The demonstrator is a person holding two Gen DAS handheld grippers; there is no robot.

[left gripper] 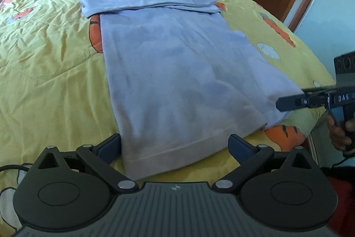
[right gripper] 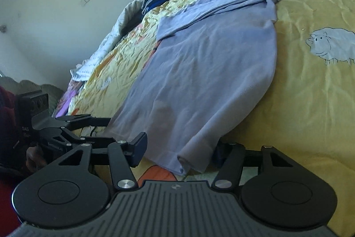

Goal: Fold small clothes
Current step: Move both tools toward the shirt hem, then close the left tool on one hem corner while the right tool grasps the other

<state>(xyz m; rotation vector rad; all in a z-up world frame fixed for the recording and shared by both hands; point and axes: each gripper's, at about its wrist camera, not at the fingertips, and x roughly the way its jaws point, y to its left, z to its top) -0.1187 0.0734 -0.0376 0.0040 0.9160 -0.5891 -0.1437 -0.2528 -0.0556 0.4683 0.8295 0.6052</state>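
the left claw (left gripper: 175, 146) sits at the bottom centre of its own view, jaws spread wide and level. in the right wrist view it shows at the lower left, held by a hand (right gripper: 33, 157). the right claw (right gripper: 177, 148) is also spread wide, at the bottom of its view; in the left wrist view it enters from the right edge, gripped by a hand (left gripper: 339, 132).

Lavender shirt (left gripper: 177, 72), flat on bed, sleeves folded across top
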